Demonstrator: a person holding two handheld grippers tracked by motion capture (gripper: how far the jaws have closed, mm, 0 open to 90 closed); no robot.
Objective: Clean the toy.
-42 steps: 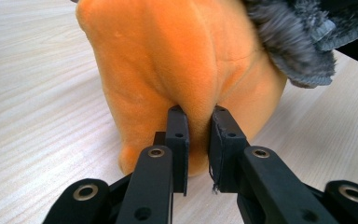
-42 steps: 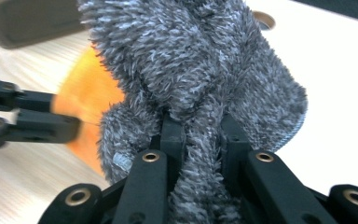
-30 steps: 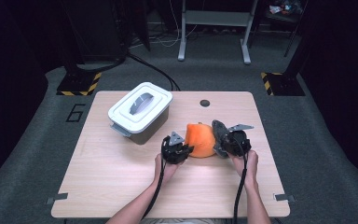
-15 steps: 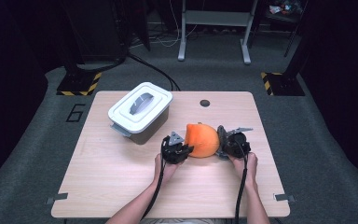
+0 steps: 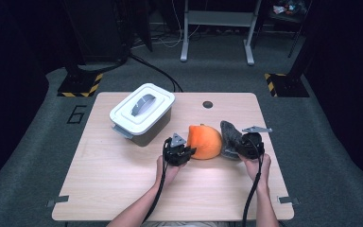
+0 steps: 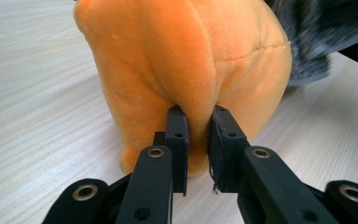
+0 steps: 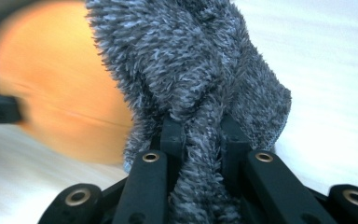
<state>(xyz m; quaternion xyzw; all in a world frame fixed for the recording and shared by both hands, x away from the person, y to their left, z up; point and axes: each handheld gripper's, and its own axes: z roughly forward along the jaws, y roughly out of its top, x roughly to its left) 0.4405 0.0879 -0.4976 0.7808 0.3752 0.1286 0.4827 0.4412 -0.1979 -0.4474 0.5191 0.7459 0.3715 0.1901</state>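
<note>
An orange plush object [image 5: 204, 141] sits at the middle of the wooden table [image 5: 123, 184], and a grey fuzzy cloth [image 5: 230, 136] lies against its right side. My left gripper [image 5: 184, 151] is shut on a fold of the orange plush [image 6: 186, 70], its jaws pinching the fabric low on its side. My right gripper [image 5: 241, 144] is shut on the grey cloth [image 7: 196, 79], with a bunch of the fuzzy pile squeezed between its jaws. In the right gripper view the orange plush [image 7: 60, 93] shows blurred behind the cloth.
A white lidded bin [image 5: 142, 112] with a grey handle stands at the back left of the table. A small dark round hole [image 5: 208, 104] sits near the far edge. Bare wood lies in front of both hands and along the left side.
The right gripper has drawn the grey cloth to the right, away from the orange plush, so the two now sit side by side. The left gripper has stayed put.
</note>
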